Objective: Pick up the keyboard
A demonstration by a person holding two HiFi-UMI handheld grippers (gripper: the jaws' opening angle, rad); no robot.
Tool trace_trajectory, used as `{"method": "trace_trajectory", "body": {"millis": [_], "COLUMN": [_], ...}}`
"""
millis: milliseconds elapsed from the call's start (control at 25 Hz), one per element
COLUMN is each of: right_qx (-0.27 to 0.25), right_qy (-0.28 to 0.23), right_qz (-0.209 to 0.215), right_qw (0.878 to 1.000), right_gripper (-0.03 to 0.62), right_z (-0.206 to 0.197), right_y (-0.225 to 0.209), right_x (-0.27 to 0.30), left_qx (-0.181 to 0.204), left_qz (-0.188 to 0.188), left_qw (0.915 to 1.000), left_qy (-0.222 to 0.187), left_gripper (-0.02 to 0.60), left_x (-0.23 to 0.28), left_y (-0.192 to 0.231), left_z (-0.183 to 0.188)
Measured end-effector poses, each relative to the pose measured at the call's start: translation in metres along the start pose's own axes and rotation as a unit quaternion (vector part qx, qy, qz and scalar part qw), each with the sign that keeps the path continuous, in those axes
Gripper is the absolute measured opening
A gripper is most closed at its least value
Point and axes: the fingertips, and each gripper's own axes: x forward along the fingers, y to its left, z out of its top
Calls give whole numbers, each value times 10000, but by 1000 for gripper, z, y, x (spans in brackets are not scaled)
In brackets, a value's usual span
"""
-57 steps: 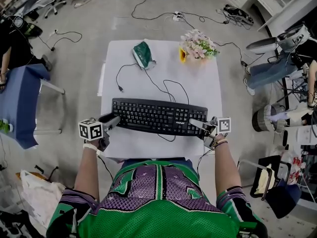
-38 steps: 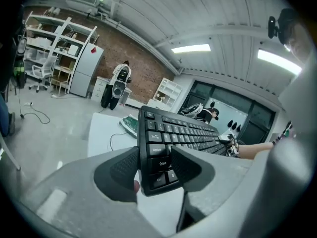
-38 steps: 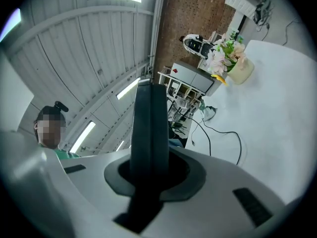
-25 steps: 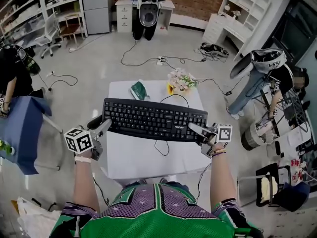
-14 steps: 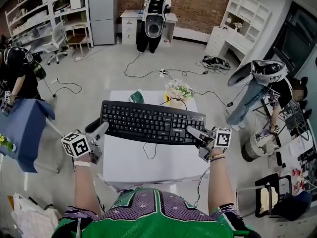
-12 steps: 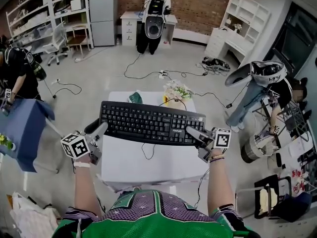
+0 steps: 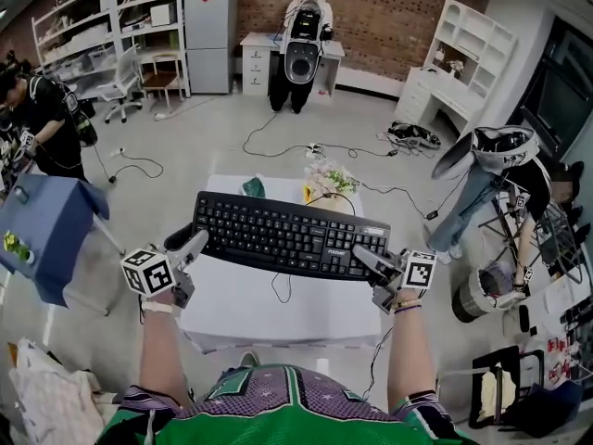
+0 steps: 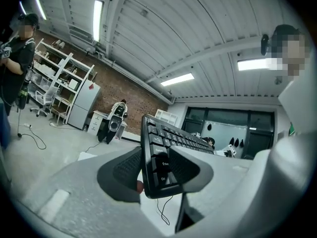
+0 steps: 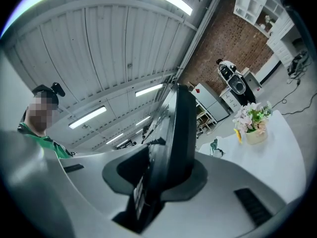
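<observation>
Black plastic, the keyboard hangs about level above the white table, clear of its top, and a loop of its cable hangs below it. Over the table's left edge, the left gripper has the keyboard's left end between its pads. Its jaws stand wide and are closing a little on that end. Over the table's right side, the right gripper holds the other end. Its jaws are opening slightly, yet the end sits between the pads and seems pressed.

To lift well, I think both hands should rise together and keep the board level, because a tilt can let one end slip. The right grip should not loosen more, and the cable must leave the table without catching.

On the table's far side lies a green thing that I cannot identify. Right of it stands a small yellow pot, which holds pale pink flowers.
</observation>
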Motion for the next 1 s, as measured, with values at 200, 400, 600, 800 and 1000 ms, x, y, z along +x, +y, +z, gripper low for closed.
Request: {"method": "trace_trajectory", "body": {"millis": [200,400,600,800,1000], "right_qx": [-37,63,135,163,215], "right_qy": [7,24,33,67,104], "right_qz": [-8,-59,-82,-128,-151], "right_qw": [10000,10000,9999,9998,9996], "right_gripper": [100,101,101,101,103], "right_z": [-3,-10,-13,-12,-19], "right_y": [-1,-10,-16,-17,-19], "right_x": [0,-17,-32,-13,-20], "left_qx": [12,-53,-119,-164,-210], "left_qz": [75,124,142,154,186], "left_qw": [9999,9997,9996,9994,9992], "left_qy": [114,196,217,253,280], "left_gripper": [179,179,179,179,179], "left_x": [1,8,13,11,9], "left_y": [2,-8,-18,0,-3], "left_z": [-6,-20,-30,-24,-33]}}
